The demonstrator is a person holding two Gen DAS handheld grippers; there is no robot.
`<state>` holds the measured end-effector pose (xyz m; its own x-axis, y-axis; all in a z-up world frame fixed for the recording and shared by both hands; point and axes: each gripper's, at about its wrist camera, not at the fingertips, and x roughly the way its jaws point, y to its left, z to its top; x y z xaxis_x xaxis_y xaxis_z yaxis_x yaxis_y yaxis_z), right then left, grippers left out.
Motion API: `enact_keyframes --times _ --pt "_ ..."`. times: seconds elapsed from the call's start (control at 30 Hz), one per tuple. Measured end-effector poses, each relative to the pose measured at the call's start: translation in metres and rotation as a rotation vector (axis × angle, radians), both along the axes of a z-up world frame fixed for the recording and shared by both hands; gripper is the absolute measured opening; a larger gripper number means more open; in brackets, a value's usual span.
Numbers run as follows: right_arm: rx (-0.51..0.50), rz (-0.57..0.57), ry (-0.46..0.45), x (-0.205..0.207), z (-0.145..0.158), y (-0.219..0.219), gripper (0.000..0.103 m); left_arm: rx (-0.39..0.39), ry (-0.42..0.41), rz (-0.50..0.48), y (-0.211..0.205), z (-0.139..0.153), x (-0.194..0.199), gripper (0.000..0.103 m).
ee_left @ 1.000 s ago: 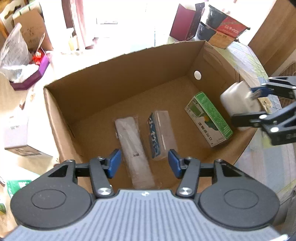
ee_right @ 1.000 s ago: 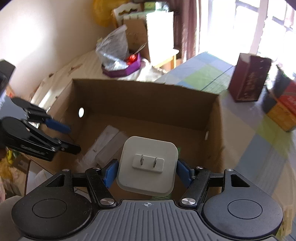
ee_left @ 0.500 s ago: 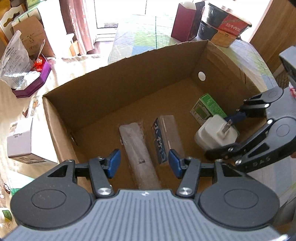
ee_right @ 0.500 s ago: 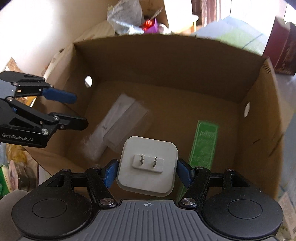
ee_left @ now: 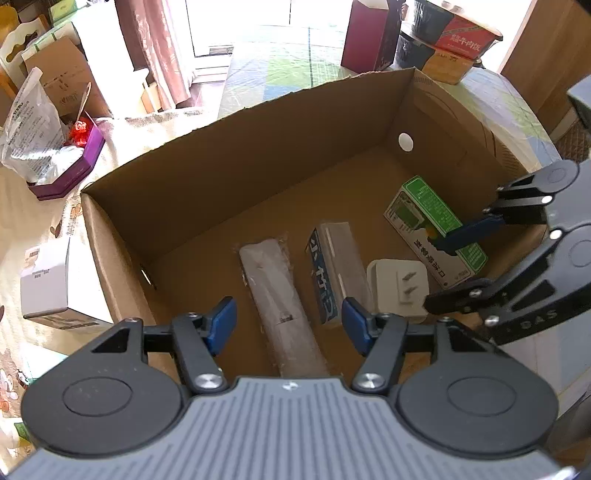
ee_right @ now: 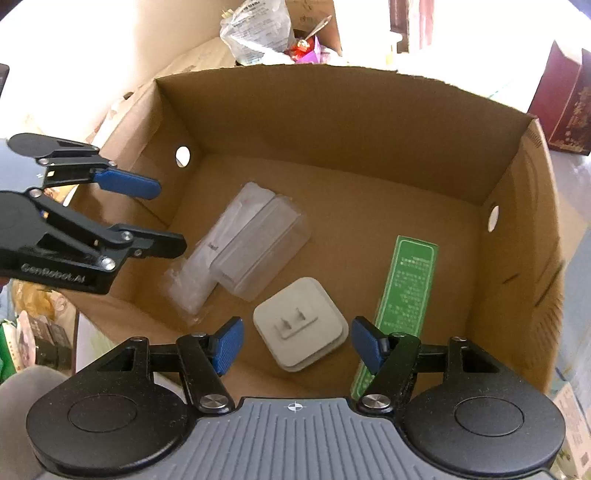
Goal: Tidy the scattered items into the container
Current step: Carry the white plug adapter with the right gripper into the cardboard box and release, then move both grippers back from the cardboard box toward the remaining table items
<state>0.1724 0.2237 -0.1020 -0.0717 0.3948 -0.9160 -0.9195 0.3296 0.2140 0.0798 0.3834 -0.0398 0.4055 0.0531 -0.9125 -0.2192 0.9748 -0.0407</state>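
Observation:
An open cardboard box point(ee_left: 236, 177) point(ee_right: 332, 110) holds a white plug adapter point(ee_left: 400, 286) point(ee_right: 301, 330), prongs up, lying on its floor. Beside it lie a green carton point(ee_left: 434, 225) point(ee_right: 404, 291), a clear-wrapped pack point(ee_left: 334, 269) point(ee_right: 258, 243) and a wrapped grey bar point(ee_left: 284, 306) point(ee_right: 207, 254). My right gripper point(ee_right: 297, 343) point(ee_left: 458, 262) hangs open just above the adapter, which sits free between its fingers. At the box's near edge my left gripper point(ee_left: 290, 321) point(ee_right: 162, 221) is open and holds nothing.
Left of the box are a white carton point(ee_left: 48, 280) and a purple tray with a plastic bag point(ee_left: 48, 147). Behind it stand a maroon box point(ee_left: 373, 33) point(ee_right: 565, 107) and stacked food tubs point(ee_left: 450, 40) on a patterned cloth.
My right gripper carried the adapter down into the box, opened and let it go; it now lies on the box floor. The left gripper stayed open at the near edge.

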Motion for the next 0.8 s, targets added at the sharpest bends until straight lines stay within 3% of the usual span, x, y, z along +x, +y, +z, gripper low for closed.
enact_keyframes --times 0.1,0.47,0.53,0.8 --pt "0.019 -0.023 -0.024 -0.003 0.011 -0.007 0.093 0.006 0.003 -0.001 -0.004 0.001 -0.002 0.061" --pt "0.016 -0.076 -0.106 -0.013 0.033 -0.021 0.093 0.037 -0.02 0.024 -0.023 0.018 -0.013 0.085" --pt "0.024 -0.089 -0.127 -0.016 0.037 -0.026 0.103 0.039 -0.025 0.039 -0.028 0.022 -0.017 0.086" --pt "0.074 -0.143 -0.171 -0.027 0.055 -0.045 0.103 0.043 -0.058 0.09 -0.043 0.041 -0.033 0.087"
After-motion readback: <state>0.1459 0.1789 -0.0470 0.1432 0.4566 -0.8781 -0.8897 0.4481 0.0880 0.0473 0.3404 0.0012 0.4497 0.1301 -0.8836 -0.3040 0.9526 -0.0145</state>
